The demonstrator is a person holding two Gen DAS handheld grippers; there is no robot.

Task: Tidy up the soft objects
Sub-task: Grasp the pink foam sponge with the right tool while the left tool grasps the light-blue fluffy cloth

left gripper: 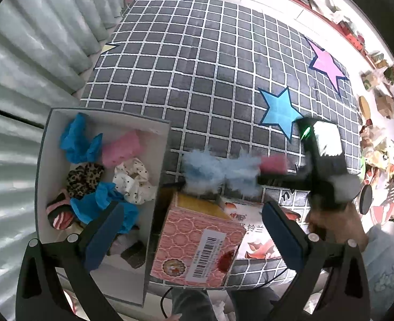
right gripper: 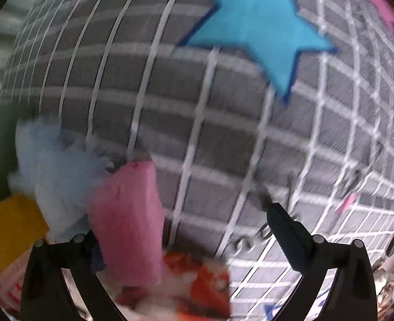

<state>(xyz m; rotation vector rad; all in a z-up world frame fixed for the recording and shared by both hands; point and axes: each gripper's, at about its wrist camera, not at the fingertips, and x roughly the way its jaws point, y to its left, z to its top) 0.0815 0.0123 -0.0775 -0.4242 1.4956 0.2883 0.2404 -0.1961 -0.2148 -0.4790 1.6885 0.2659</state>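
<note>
A grey grid-patterned mat [left gripper: 197, 67] with a blue star [left gripper: 278, 111] and a pink star [left gripper: 326, 62] covers the floor, and everything sits relative to the white box [left gripper: 45, 165] at its near-left edge. Inside the box lie crumpled blue cloths [left gripper: 79, 140], a pink cloth [left gripper: 120, 147], a leopard-print scrunchie [left gripper: 84, 176], a white dotted scrunchie [left gripper: 134, 180] and a pink-and-black striped piece [left gripper: 60, 215]. Just right of the box stands a pink patterned carton [left gripper: 197, 243] with a barcode label, beside a flat red-and-white packet [left gripper: 250, 214]. Beyond the carton, a fluffy light-blue piece [left gripper: 218, 169] trails on the mat, joined to a pink block [right gripper: 127, 224] that lies against the left finger of the right gripper [right gripper: 197, 230]. Its jaws stand wide apart, the right finger well clear of the block. The left gripper [left gripper: 188, 232] hangs over the carton and the box's right wall, jaws apart, gripping nothing. A person's hand [left gripper: 333, 230] in a pale blue sleeve holds the right tool.
</note>
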